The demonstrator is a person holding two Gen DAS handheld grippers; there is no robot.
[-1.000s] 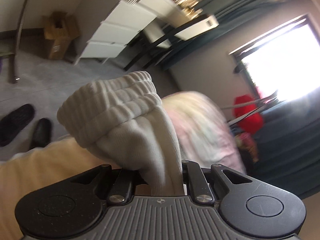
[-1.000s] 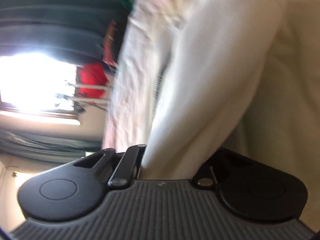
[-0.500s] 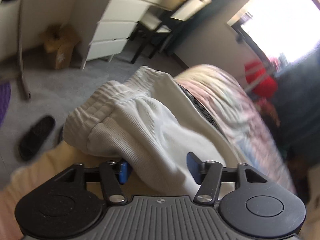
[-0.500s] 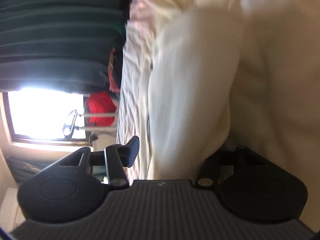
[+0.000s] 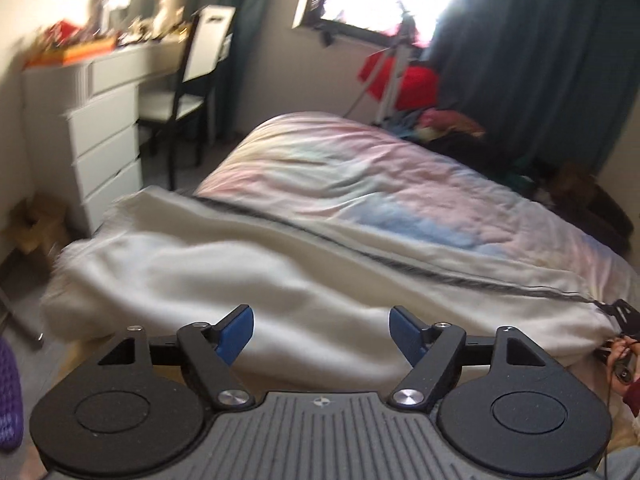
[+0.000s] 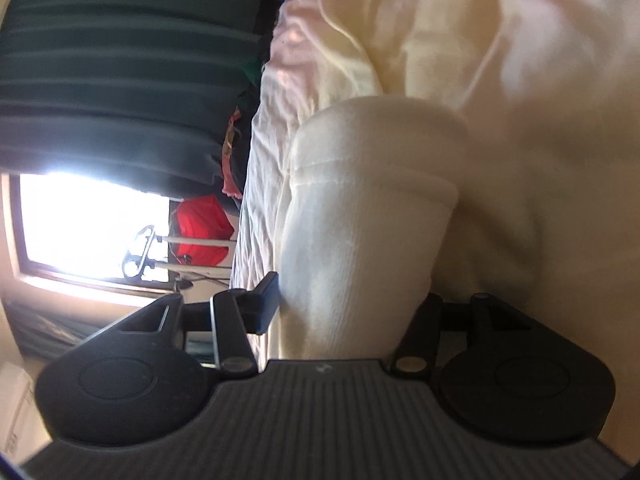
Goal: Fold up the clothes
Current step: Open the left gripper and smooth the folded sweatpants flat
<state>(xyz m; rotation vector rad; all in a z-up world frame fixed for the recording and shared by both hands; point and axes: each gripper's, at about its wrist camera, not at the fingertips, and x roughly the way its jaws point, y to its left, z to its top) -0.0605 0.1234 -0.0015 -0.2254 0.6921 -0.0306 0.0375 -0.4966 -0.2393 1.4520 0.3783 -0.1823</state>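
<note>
Left claw (image 5: 322, 330) has let go of the cream garment (image 5: 224, 272), jaws just opened, nothing between them.
Garment lies on the bed (image 5: 360, 176), long axis running left to right (right claw (image 6: 348, 300) nearer, jaws apart around its end).

**White garment lies across the bed, left gripper open above it**

The left gripper (image 5: 321, 330) has just been opening; its blue pads (image 5: 236, 334) stand wide apart with nothing between them. Beyond lies a white garment (image 5: 224, 264) on a pastel bedspread (image 5: 360, 176). A white drawer unit (image 5: 104, 140), a chair (image 5: 188, 76) and dark curtains (image 5: 532, 60) stand behind.
</note>
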